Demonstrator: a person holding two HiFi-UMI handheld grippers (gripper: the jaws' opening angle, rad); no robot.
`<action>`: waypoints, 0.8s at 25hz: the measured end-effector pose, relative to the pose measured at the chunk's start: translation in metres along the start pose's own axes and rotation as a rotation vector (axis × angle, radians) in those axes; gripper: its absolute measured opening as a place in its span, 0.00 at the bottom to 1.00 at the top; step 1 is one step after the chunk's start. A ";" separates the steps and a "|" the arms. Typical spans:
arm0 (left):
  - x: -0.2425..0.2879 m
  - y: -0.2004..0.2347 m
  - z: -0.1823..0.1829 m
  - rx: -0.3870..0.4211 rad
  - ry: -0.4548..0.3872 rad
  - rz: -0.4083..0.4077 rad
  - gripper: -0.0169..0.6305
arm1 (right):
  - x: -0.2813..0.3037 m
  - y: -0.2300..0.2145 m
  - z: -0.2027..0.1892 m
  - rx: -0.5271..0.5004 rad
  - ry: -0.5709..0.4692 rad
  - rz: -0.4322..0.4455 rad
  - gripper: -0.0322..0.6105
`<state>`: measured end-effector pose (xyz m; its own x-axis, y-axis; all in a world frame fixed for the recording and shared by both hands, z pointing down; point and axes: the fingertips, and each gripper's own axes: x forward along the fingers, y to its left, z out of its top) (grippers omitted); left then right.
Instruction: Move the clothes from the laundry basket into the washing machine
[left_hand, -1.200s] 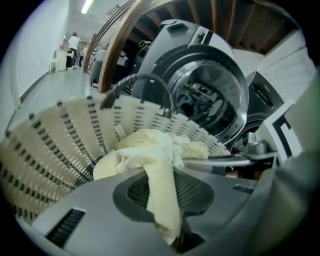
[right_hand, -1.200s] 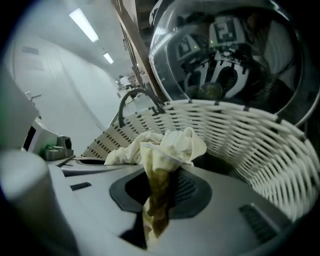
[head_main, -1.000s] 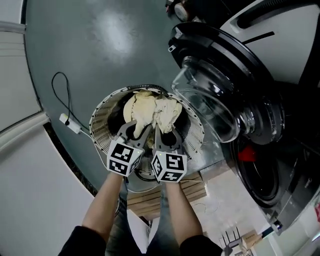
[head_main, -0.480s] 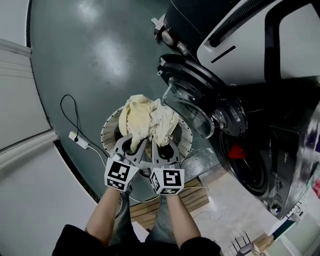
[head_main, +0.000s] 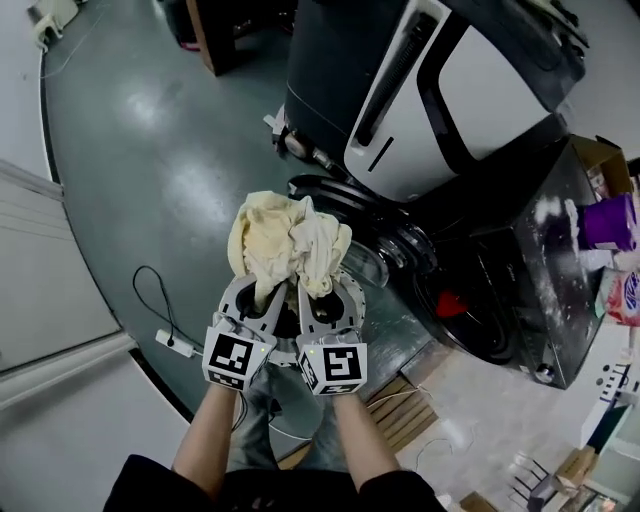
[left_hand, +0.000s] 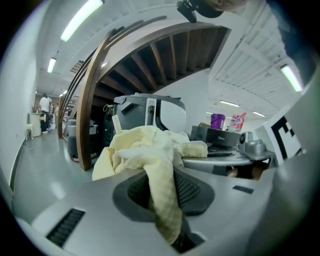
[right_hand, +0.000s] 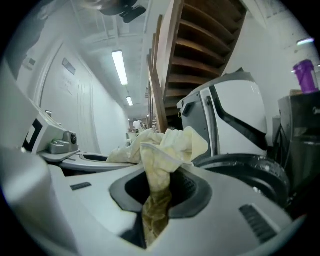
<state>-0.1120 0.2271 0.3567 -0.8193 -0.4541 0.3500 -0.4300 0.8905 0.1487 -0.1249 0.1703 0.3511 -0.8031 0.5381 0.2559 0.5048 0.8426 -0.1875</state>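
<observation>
Having risen well up, left tool (head_main: 262, 288) and right tool (head_main: 318, 288) (both clamped) grip the cream clothes (head_main: 285, 235).

Both forearms (head_main: 215, 425) reach forward side by side, bare below dark sleeves (head_main: 150, 485). The left gripper (head_main: 255, 293) and right gripper (head_main: 322, 292) are held close together (marker cubes (head_main: 238, 358) just beside each other), each with its jaws clamped on a fold of the pale yellow cloth (head_main: 285, 240).

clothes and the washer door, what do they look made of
Clothes: soft fabric, probably cotton, matte pale yellow; it crumples and hangs in limp folds. Washer door: the rim looks like glossy dark plastic, going by its sharp light reflections; its centre isn't clear enough to call.
</observation>
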 end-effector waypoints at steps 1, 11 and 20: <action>0.000 -0.001 0.017 0.018 -0.023 -0.020 0.15 | -0.001 -0.001 0.016 -0.008 -0.027 -0.018 0.17; 0.012 -0.075 0.136 0.145 -0.133 -0.227 0.15 | -0.065 -0.046 0.137 -0.063 -0.201 -0.218 0.17; 0.073 -0.272 0.148 0.266 -0.120 -0.488 0.15 | -0.213 -0.190 0.140 -0.005 -0.254 -0.458 0.17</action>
<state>-0.1106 -0.0524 0.2044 -0.5325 -0.8249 0.1896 -0.8375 0.5460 0.0230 -0.0941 -0.1069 0.1994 -0.9931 0.0932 0.0718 0.0854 0.9908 -0.1054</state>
